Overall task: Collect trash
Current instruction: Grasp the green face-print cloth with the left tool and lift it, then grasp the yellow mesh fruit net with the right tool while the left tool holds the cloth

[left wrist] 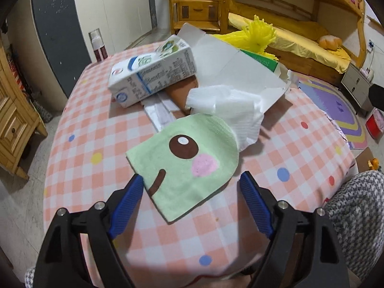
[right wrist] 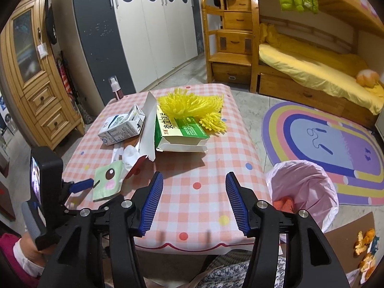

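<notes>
Hovering left gripper [left wrist: 191, 184]: blue ribbed fingers spread wide at lower centre of the left wrist view, gripping nothing; they sit either side of the near part of the cloth, and I cannot tell if they touch it.
Right gripper [right wrist: 194, 184]: fingers equally wide apart at lower centre of the right wrist view, empty, above bare tablecloth.
Green cloth: a pale green square cloth printed with a cartoon eye, pink cheek and brown smile [left wrist: 184, 165] lies flat at centre frame in the left view, its far edge tucked against the tissue.
Tissue: crumpled white paper tissue [left wrist: 228, 110] just above the cloth, right of centre, resting against the white cardboard flap.
Milk carton: white and blue milk carton [left wrist: 153, 74] on its side, upper centre of the left view, one end propped on a brown flat piece.
Medicine box: green, yellow and white opened cardboard box [right wrist: 180, 132] at centre of the right view, its long white flap standing up on the left.
Yellow netting: frilly yellow foam fruit netting [right wrist: 194, 108] piled on the far end of that box.
Table: pink-and-white checked tablecloth with coloured dots [right wrist: 206, 168] under all of it.
Bin: waste bin lined with a pink plastic bag [right wrist: 302, 187] on the floor at right of the right view, just beside the table edge, something orange inside.
Floor: orange peel pieces [right wrist: 364, 247] at lower right corner.
</notes>
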